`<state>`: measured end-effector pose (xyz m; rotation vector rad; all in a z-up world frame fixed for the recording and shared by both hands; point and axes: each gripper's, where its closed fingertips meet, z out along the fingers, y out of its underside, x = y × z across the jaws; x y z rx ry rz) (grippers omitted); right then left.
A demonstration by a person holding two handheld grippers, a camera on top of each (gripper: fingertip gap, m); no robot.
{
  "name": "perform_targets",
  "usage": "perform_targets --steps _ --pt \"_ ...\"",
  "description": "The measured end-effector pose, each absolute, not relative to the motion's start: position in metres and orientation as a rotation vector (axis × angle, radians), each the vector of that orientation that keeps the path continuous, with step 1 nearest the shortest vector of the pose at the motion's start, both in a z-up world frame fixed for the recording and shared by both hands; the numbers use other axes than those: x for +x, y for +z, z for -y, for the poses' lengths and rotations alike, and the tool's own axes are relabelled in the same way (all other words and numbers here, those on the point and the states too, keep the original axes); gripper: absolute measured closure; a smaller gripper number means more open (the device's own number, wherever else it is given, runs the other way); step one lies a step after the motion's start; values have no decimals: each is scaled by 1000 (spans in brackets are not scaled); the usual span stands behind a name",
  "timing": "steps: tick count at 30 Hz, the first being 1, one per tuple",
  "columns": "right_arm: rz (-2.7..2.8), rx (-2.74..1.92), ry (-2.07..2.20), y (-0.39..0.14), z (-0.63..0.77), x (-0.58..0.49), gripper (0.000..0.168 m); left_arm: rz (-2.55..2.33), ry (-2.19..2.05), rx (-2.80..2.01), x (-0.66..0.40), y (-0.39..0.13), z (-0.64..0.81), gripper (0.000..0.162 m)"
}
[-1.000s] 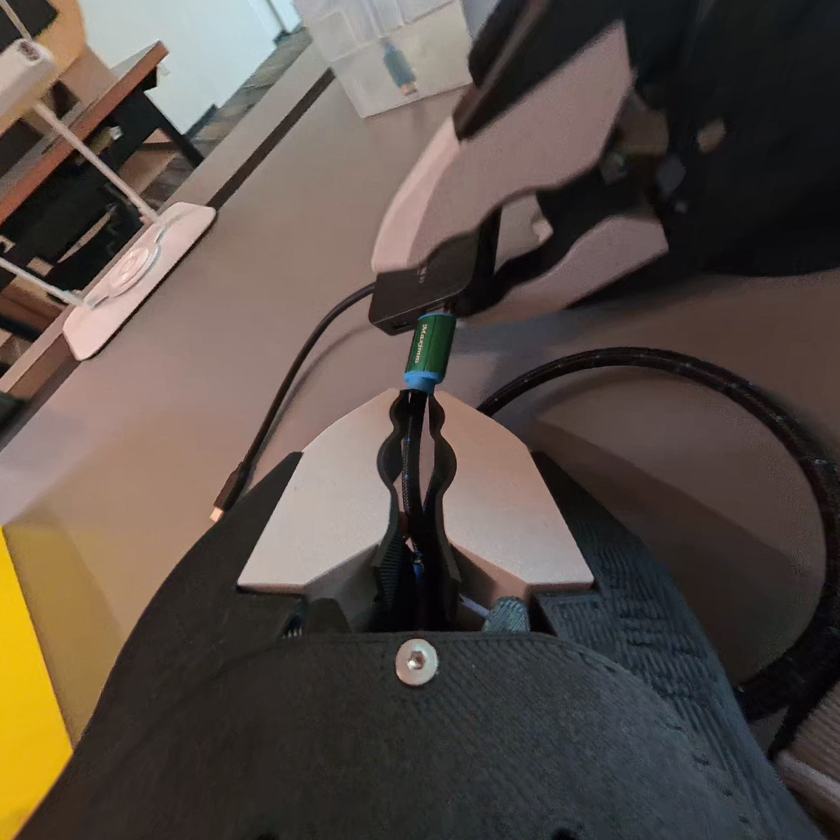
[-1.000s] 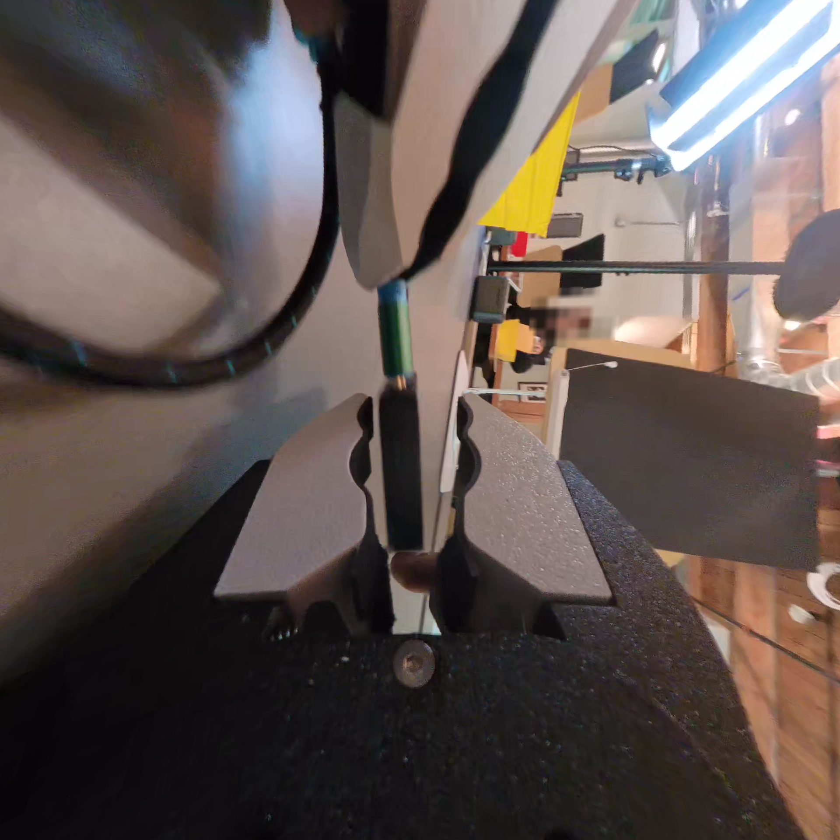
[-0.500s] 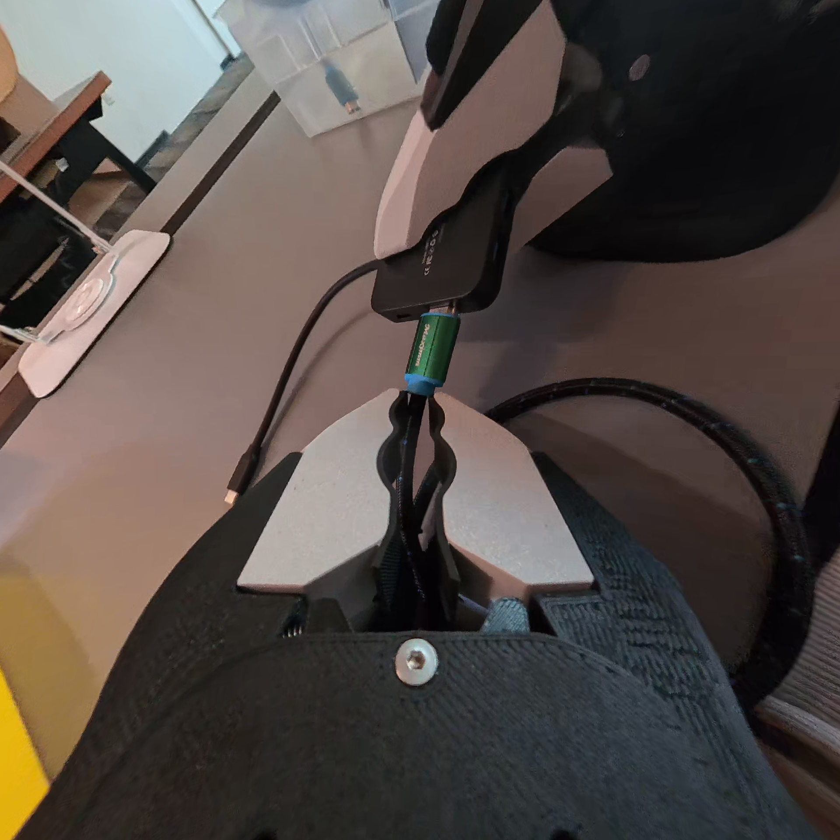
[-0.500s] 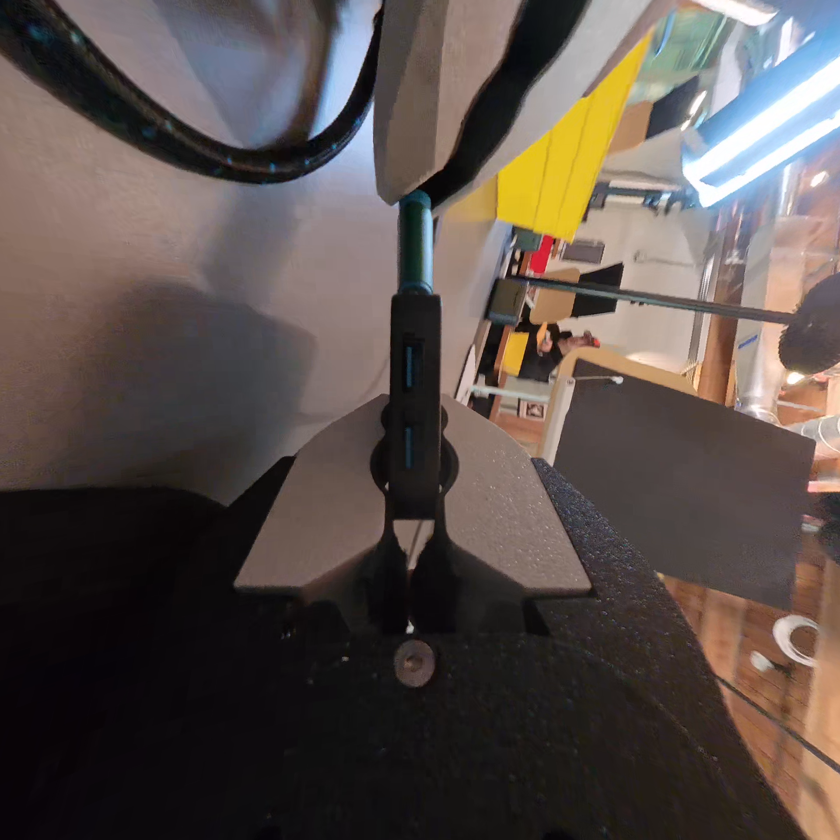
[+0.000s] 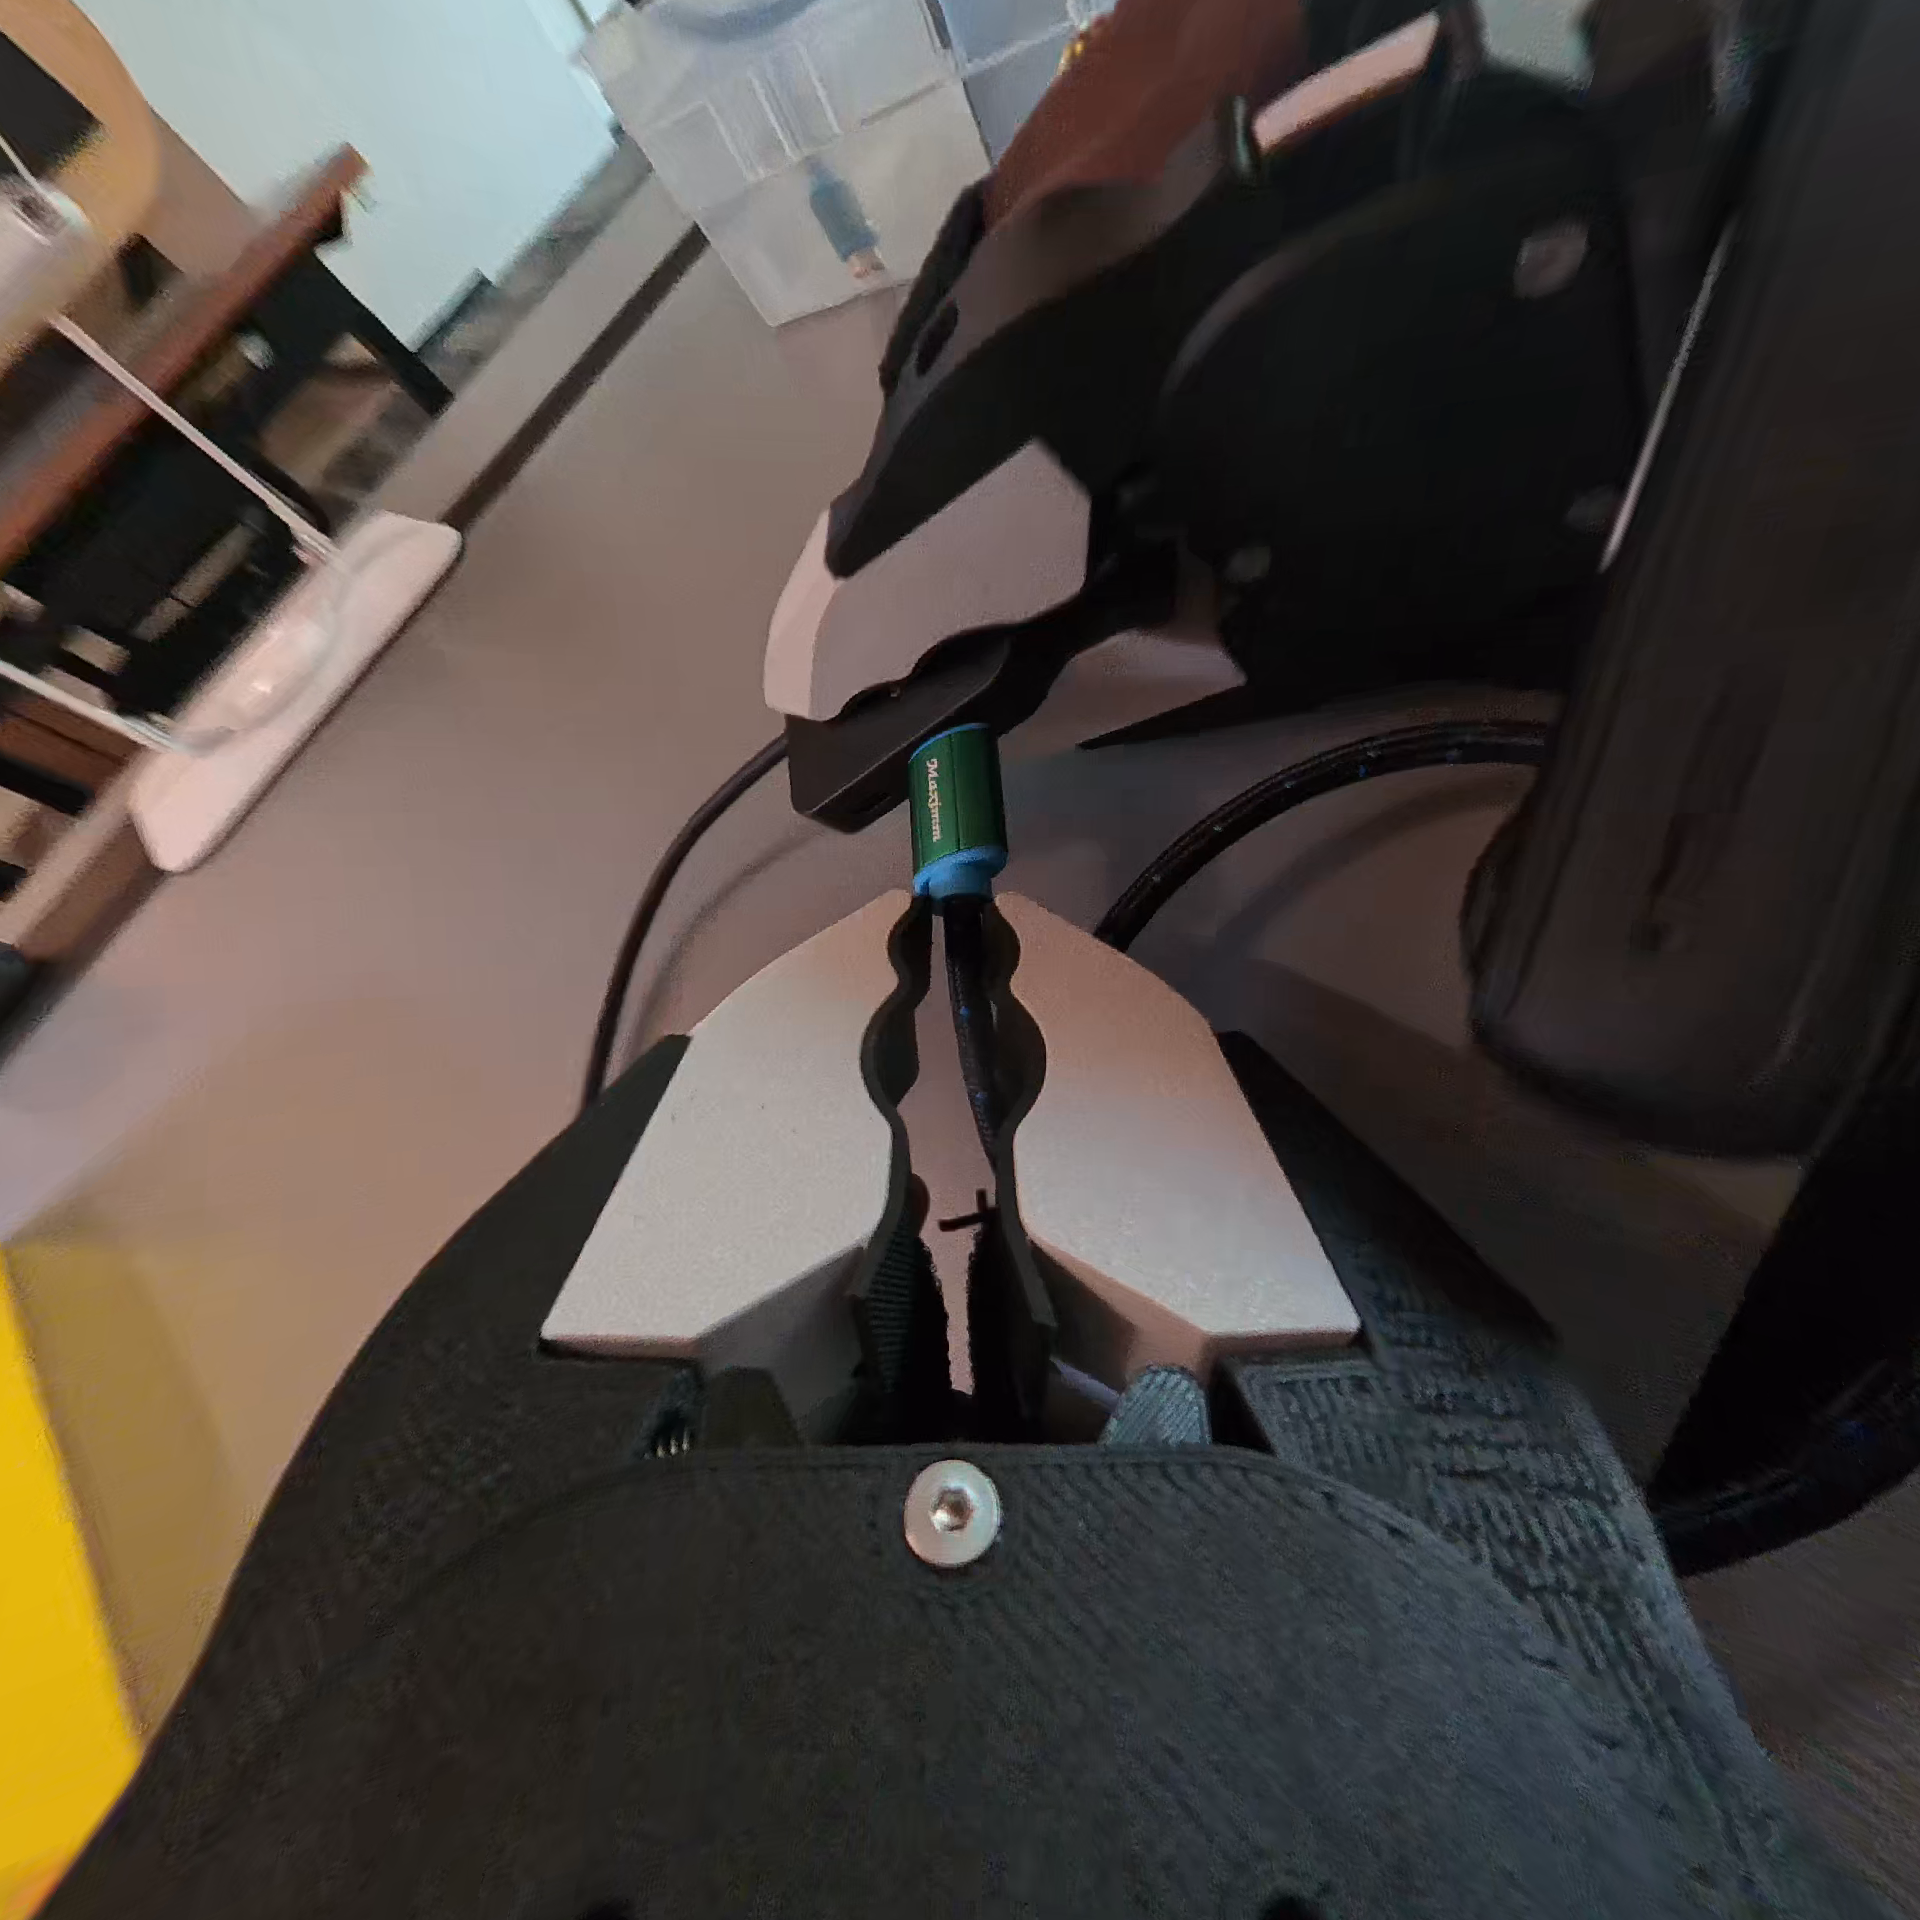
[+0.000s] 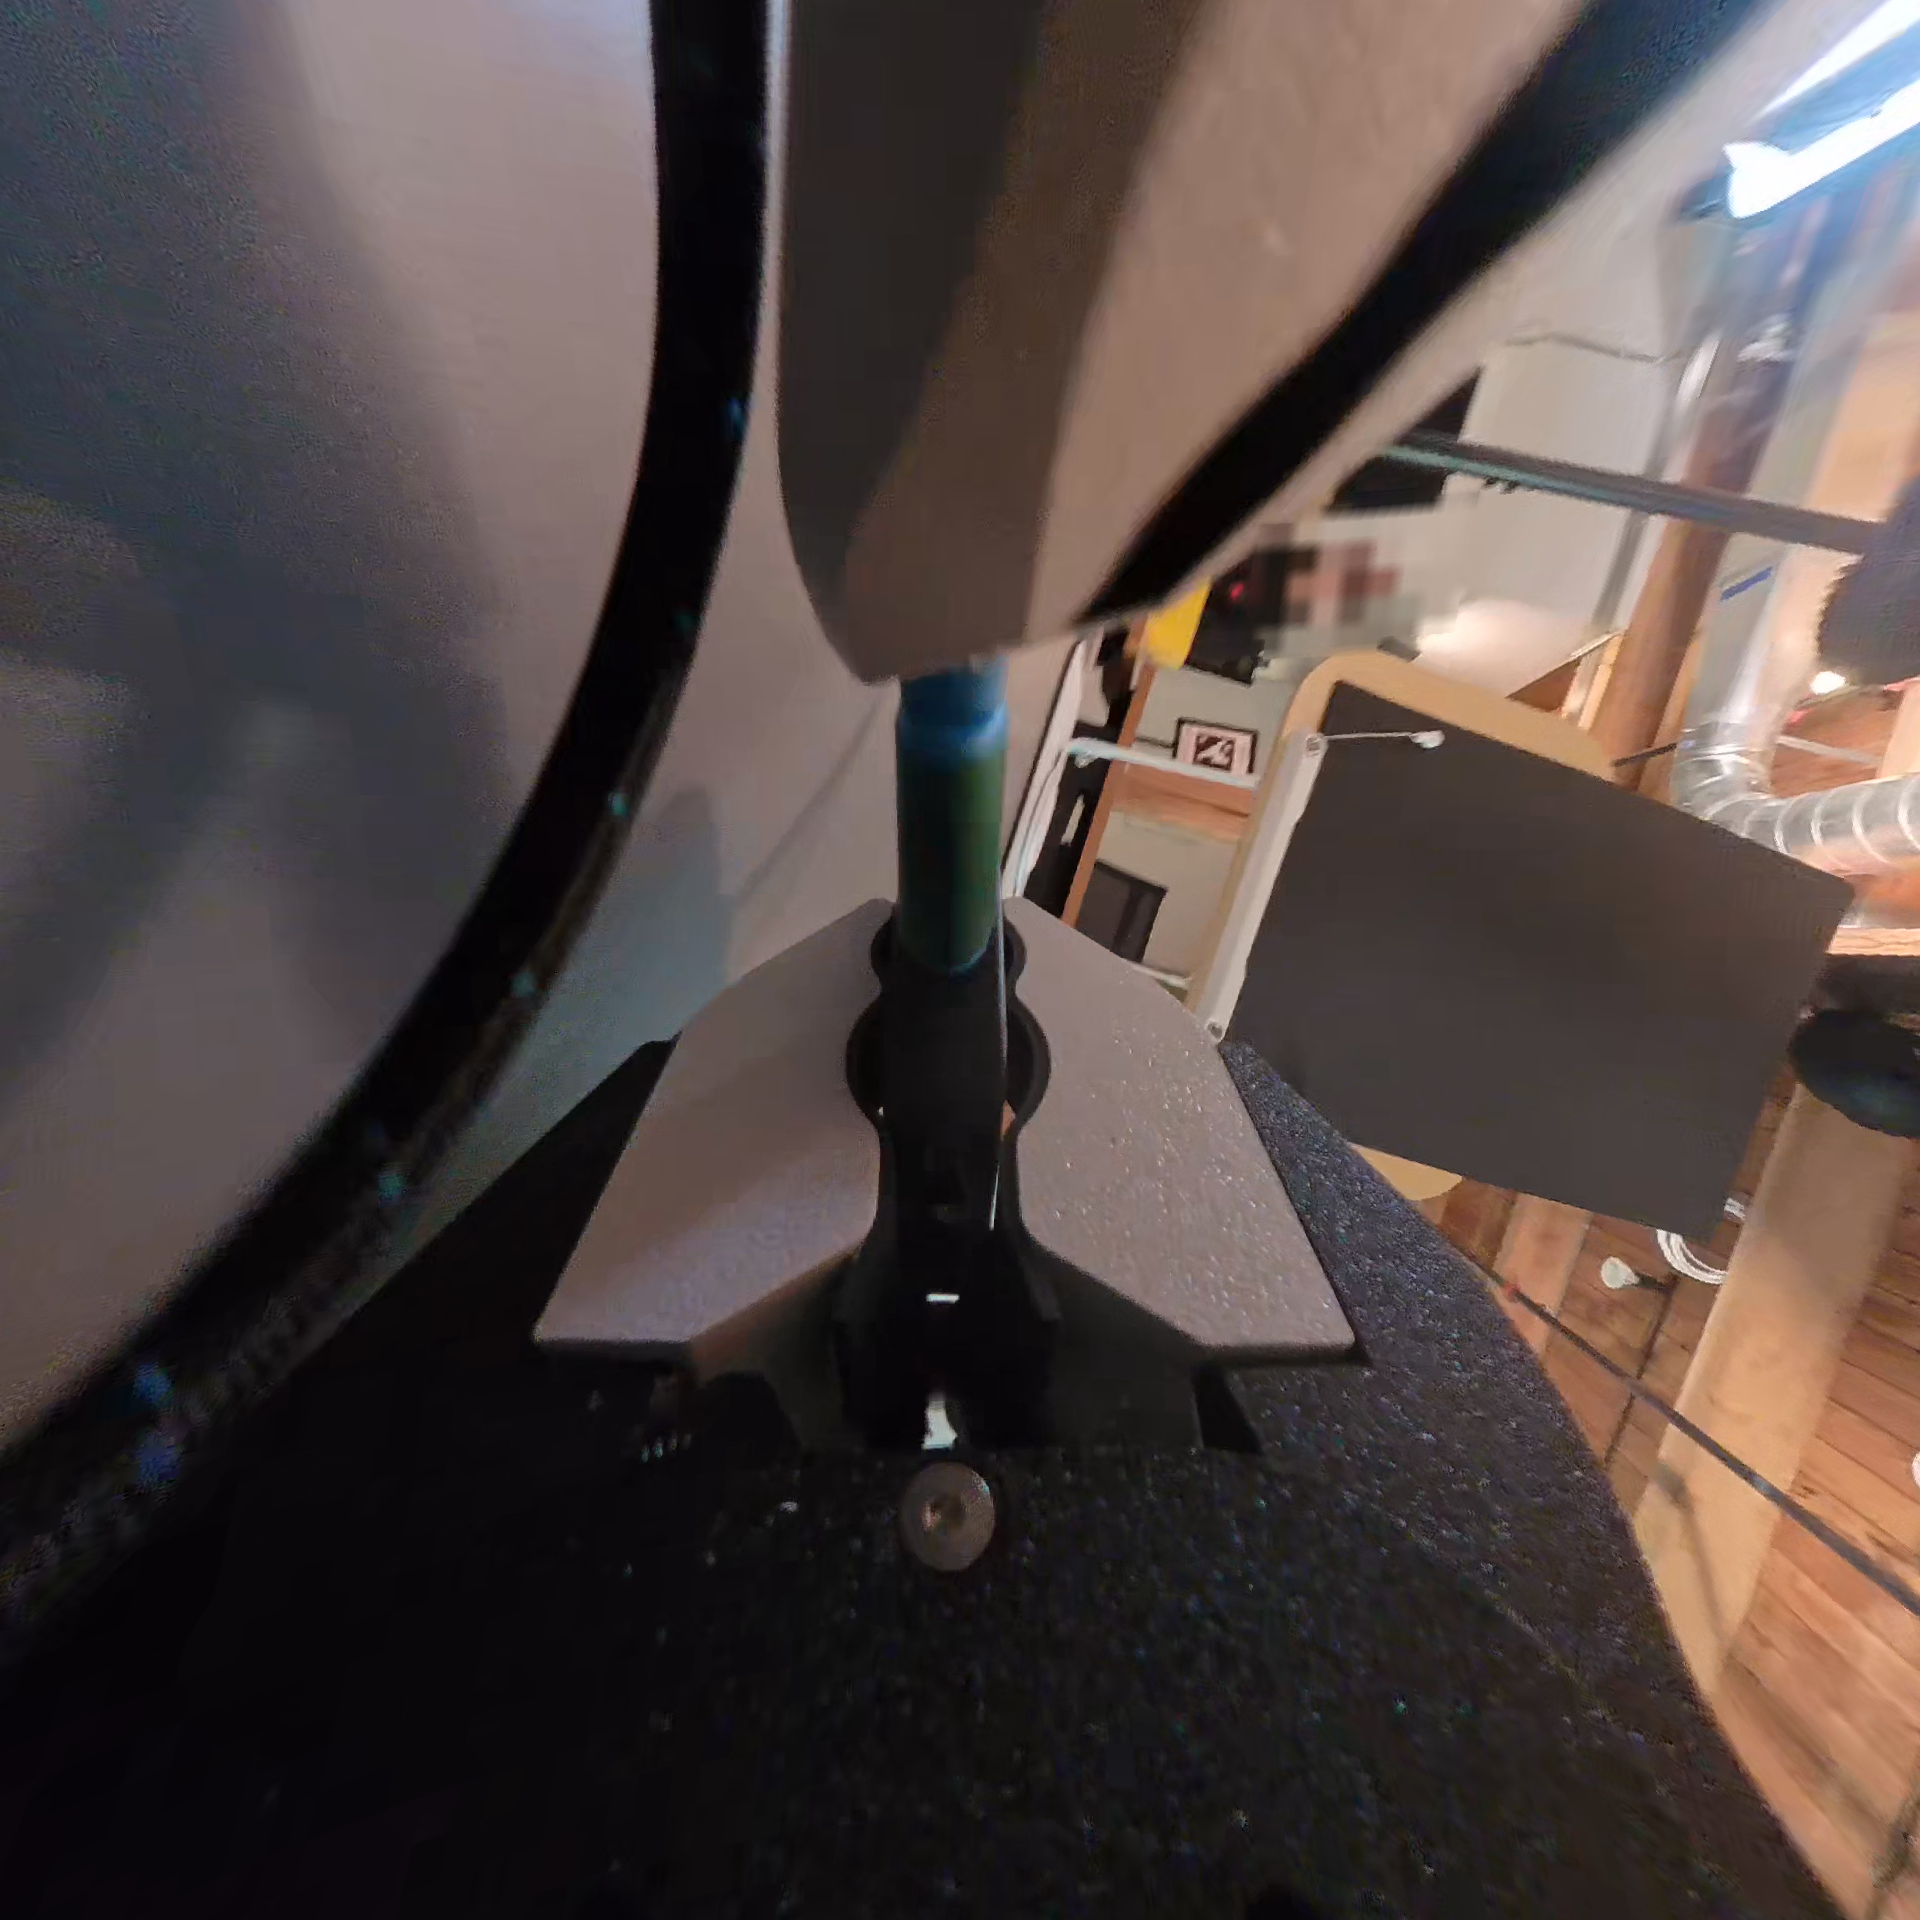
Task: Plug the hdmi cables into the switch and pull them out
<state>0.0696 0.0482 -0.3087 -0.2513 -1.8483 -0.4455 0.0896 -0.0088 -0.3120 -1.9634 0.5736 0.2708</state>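
Observation:
In the left wrist view my left gripper (image 5: 951, 920) is shut on the black braided HDMI cable (image 5: 971, 1023), just behind its green plug (image 5: 954, 810) with a blue collar. The plug's tip sits in the small black switch (image 5: 854, 774). My right gripper (image 5: 935, 681) holds the switch from the far side. In the right wrist view my right gripper (image 6: 940, 940) is shut on the switch (image 6: 940, 1091). The green plug (image 6: 940, 831) sticks out ahead of it, up to a grey finger (image 6: 1039, 312) of the left gripper. The braided cable (image 6: 675, 623) loops away at the left.
A thin black lead (image 5: 649, 935) runs from the switch across the grey table (image 5: 416, 935). A white flat stand base (image 5: 301, 665) sits near the table's left edge and a clear plastic box (image 5: 831, 208) at the far end. A yellow object (image 5: 52, 1558) is at the lower left.
My right gripper, open around the switch a second ago, has shut on it, and the switch now sits deeper between its fingers. The left gripper keeps its hold on the cable.

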Motion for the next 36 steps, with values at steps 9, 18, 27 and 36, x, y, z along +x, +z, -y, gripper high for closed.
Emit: perform_targets --steps 9,18,27,36 --pt "1648 -1144 1188 -259 -47 93 76 -667 736 -1593 52 -255 18 153" --pt "1366 -1396 2093 -228 -16 82 148 -759 851 -1518 40 -253 14 153" --pt "1358 -1410 1934 -241 3 68 154 -516 834 -1505 10 -235 13 155" --pt "1400 -1460 1925 -250 5 64 155 -470 773 -1545 6 -243 14 156"
